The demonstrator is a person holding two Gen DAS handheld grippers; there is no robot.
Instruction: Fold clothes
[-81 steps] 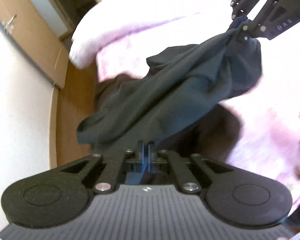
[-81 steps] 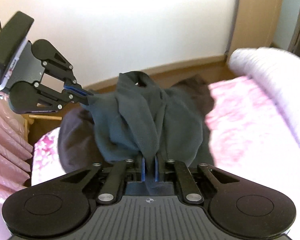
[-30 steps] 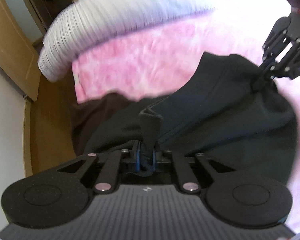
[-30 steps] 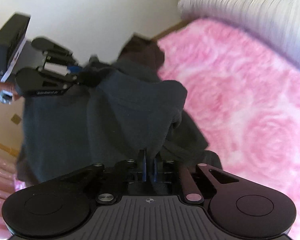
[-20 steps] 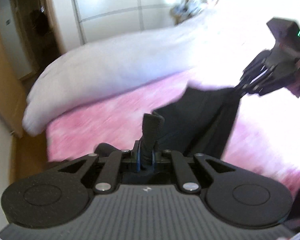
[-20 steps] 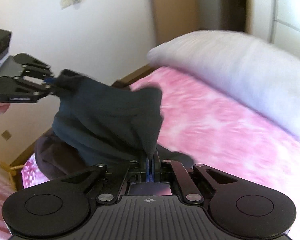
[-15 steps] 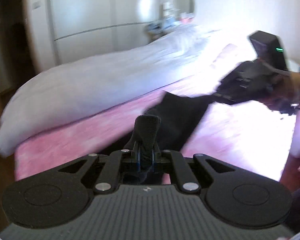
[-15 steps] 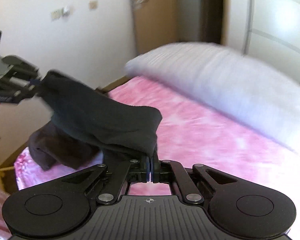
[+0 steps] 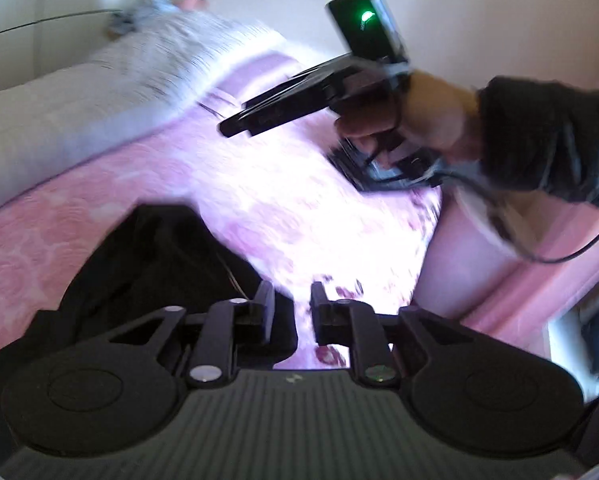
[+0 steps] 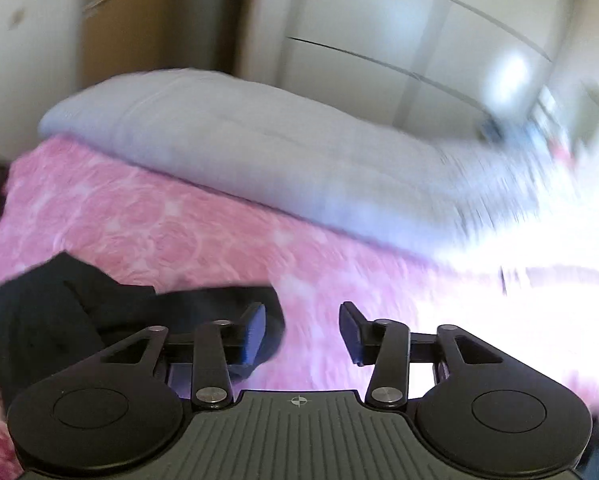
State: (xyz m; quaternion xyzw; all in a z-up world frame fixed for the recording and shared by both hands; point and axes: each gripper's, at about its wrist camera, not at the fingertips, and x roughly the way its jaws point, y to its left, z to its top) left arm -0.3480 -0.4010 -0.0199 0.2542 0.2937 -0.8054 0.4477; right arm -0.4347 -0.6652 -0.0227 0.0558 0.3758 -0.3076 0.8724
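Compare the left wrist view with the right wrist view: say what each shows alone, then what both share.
Left wrist only: the right gripper seen from outside, the hand holding it, a dark sleeve, a cable.
Right wrist only: the wardrobe doors.
Both: the dark garment released on the pink bedspread, the white duvet, jaws opening, nothing between.

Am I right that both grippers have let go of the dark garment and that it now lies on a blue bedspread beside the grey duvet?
Not quite: the bedspread is pink, not blue, as the right wrist view shows. The rest holds: the dark garment lies on it by the grey duvet, and the left gripper and right gripper are opening with nothing between their jaws.
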